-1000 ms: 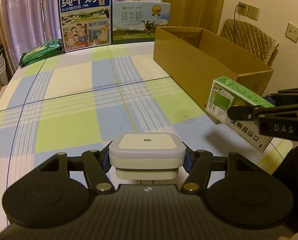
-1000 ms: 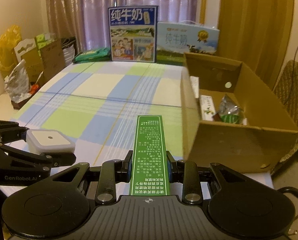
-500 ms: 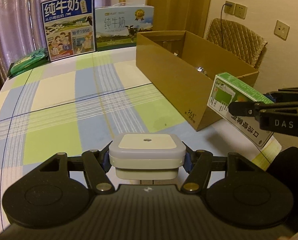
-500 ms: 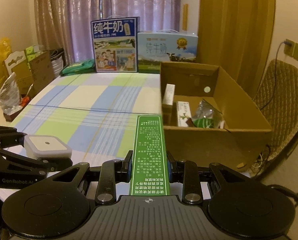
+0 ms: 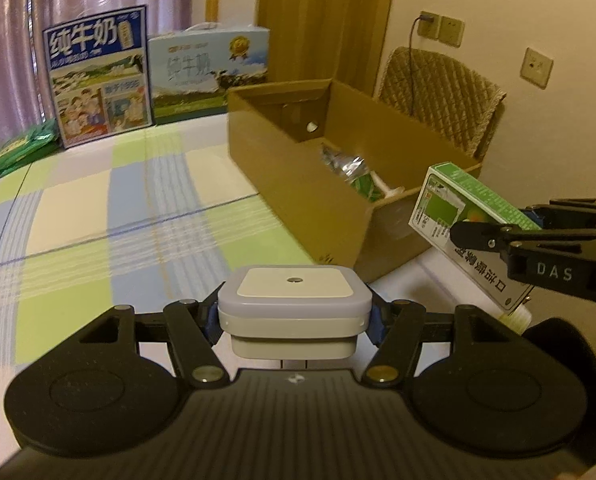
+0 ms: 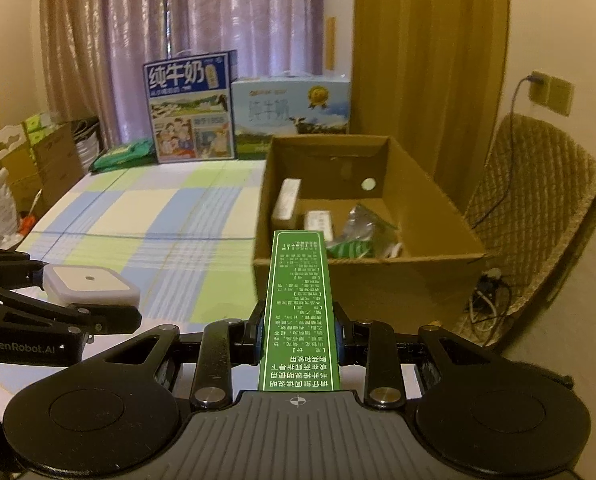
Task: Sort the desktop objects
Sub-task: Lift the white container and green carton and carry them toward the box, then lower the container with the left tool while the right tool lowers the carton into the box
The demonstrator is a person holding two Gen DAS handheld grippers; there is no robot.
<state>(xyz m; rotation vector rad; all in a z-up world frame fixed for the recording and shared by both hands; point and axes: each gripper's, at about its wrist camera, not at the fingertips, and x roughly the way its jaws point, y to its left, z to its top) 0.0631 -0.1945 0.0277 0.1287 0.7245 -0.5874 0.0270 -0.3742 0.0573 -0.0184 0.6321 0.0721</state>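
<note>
cardboard box (image 6: 362,280) contents partly hidden, blurred

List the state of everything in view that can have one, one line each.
Left tool: shut on the white square night light, held off the table.
Right tool: shut on the green medicine box, held in the air, pointing at the carton.
Cardboard carton: open-topped, partly filled with small boxes and a crumpled wrapper.
Two milk gift boxes: upright at the table's far edge.
Wall charger: plugged in.
</note>
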